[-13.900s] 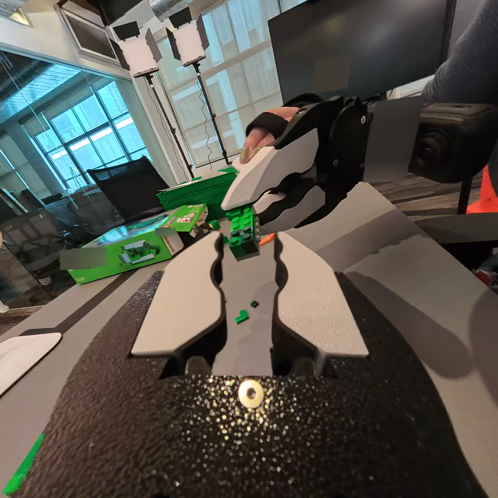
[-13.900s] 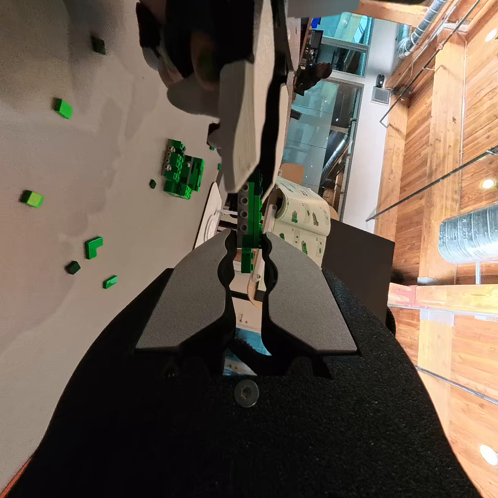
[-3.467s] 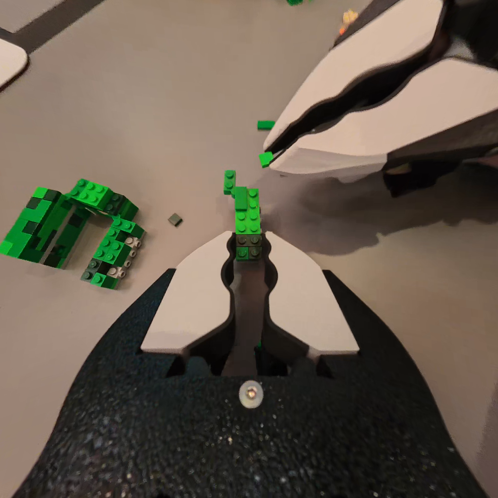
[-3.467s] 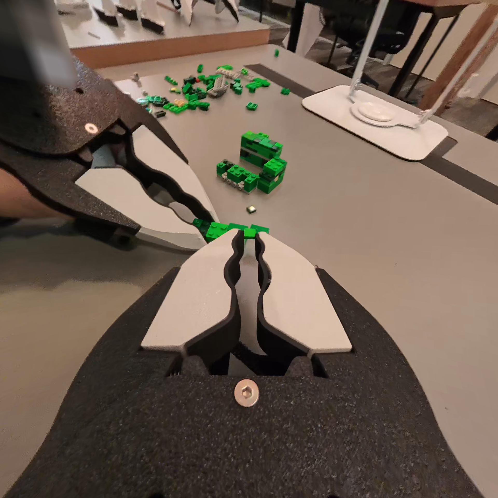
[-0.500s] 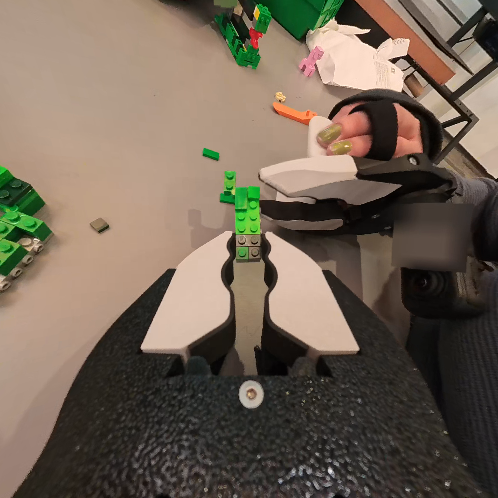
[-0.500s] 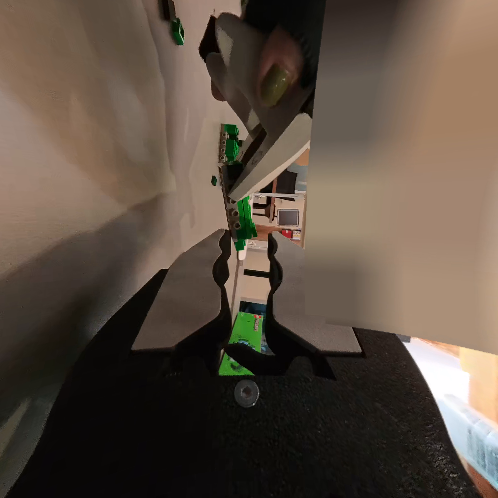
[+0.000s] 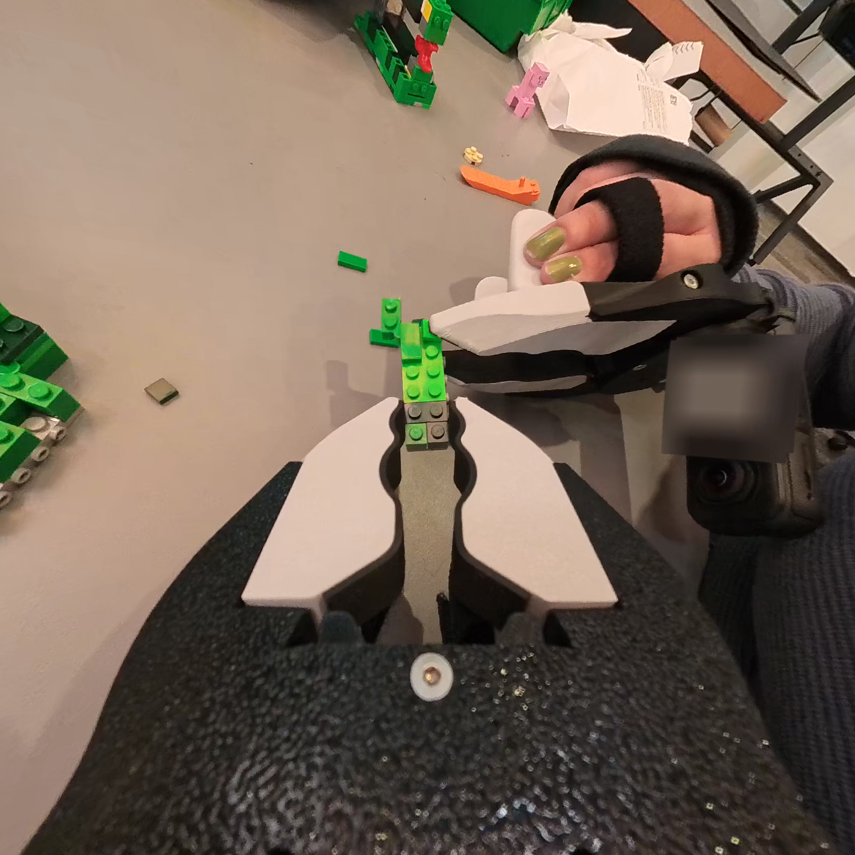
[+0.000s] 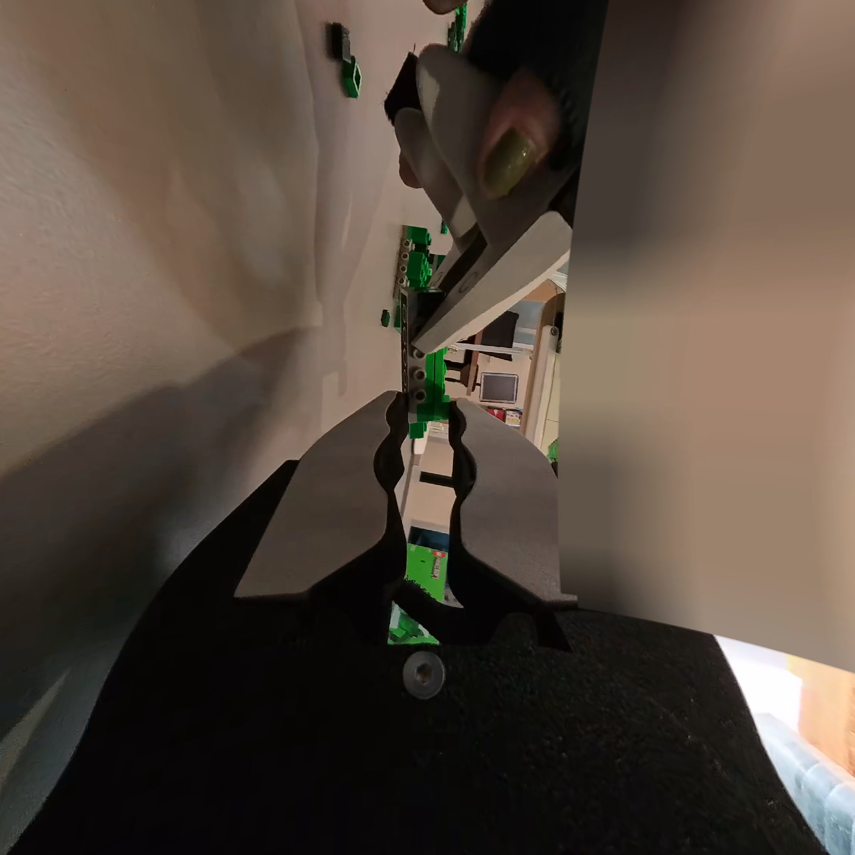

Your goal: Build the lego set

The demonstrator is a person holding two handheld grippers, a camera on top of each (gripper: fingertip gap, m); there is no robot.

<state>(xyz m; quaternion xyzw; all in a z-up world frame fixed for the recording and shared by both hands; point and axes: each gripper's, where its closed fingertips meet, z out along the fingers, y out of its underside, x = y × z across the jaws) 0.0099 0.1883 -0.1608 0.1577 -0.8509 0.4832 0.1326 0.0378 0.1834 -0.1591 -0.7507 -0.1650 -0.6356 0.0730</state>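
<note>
Glossy plastic bricks – matt table

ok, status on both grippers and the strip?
Left gripper shut on brick strip, near end. Right gripper closing on its far end, grip unconfirmed. Nothing between them; loose green plate lies beyond on table.

My left gripper points forward, its fingers clamped on something at the tips. My right gripper comes in from the right, turned on its side, jaws closed around the same piece, gloved hand on top.
</note>
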